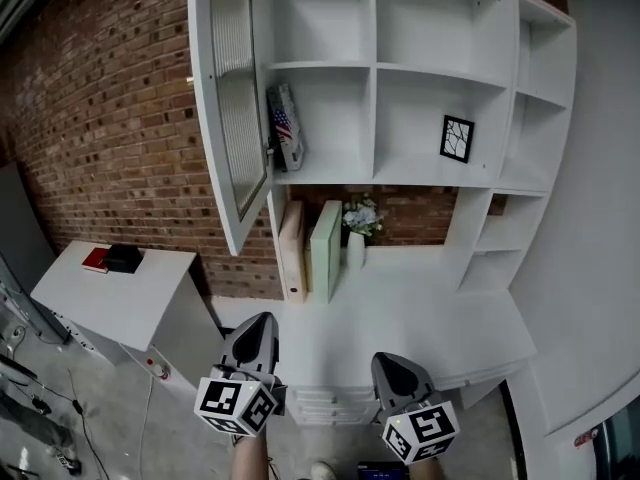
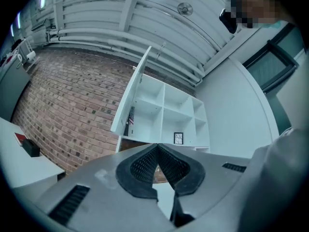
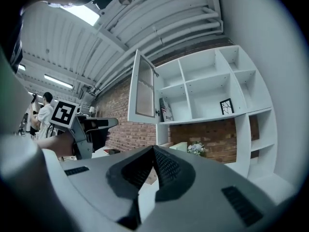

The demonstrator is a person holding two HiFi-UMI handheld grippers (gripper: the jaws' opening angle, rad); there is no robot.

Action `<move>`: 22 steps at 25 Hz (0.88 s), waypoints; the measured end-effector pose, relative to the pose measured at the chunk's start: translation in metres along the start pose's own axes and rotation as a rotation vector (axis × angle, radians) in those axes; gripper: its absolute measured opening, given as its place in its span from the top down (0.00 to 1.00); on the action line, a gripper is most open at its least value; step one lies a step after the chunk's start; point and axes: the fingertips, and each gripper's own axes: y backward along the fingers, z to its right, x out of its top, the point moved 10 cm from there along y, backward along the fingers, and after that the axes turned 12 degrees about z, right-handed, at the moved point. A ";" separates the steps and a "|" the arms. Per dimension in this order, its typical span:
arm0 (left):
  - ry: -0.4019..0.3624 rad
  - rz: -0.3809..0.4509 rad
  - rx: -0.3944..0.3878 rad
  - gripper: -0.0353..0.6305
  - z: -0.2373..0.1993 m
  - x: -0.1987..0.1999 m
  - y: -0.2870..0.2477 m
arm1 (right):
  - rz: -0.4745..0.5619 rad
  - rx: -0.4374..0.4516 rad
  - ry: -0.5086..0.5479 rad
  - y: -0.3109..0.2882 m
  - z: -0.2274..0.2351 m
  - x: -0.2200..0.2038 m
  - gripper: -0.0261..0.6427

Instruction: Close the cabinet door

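The cabinet door (image 1: 228,98), a white frame with a ribbed pane, stands swung wide open at the left edge of the white shelf unit (image 1: 375,68), hinged beside its left column of compartments. In the middle-row compartment just behind the door a flag-printed book (image 1: 285,126) leans upright; the compartment to its right holds a small black-framed picture (image 1: 457,138) standing near its right wall. Beneath, in the brick-backed niche on the white tabletop (image 1: 420,308), a beige folder (image 1: 292,250) and a pale green folder (image 1: 325,248) stand side by side, with a bunch of flowers (image 1: 361,215) just right of them. The left tongs (image 1: 258,330) and the right tongs (image 1: 392,360) hover low before the tabletop, well apart from the door, each pair pressed together on nothing
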 end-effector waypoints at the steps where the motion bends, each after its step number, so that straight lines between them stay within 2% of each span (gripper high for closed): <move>1: -0.004 0.006 0.007 0.93 -0.009 -0.002 -0.010 | -0.004 0.007 -0.003 -0.015 0.003 -0.005 0.96; 10: -0.015 -0.010 0.077 0.93 -0.069 -0.021 -0.042 | -0.049 0.052 -0.017 -0.090 0.008 -0.032 0.96; 22: -0.015 -0.001 0.118 0.93 -0.097 -0.019 -0.058 | -0.059 0.087 -0.020 -0.126 0.009 -0.038 0.96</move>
